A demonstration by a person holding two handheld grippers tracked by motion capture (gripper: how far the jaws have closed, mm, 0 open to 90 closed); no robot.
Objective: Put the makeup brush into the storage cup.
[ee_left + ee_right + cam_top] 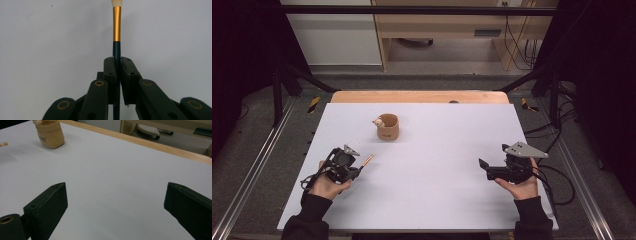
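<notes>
My left gripper (358, 169) is at the left of the white table (437, 195), shut on a thin brush (367, 160). In the left gripper view the brush (116, 25) has a dark handle, a gold ferrule and a pale tip, and it runs straight out between the two pads of the gripper (117, 62). A tan pouch-like cup (388, 128) stands upright beyond it toward the middle, with a pale rounded thing at its rim. My right gripper (485, 169) rests at the right, open, with nothing between its jaws (115, 188). The cup (50, 133) is far off at its upper left.
The white sheet covers a wooden tabletop whose far edge (419, 96) shows as a bare strip. Black frame bars and cables stand off both sides of the table. A pale cabinet and shelf (437, 25) lie beyond the far edge.
</notes>
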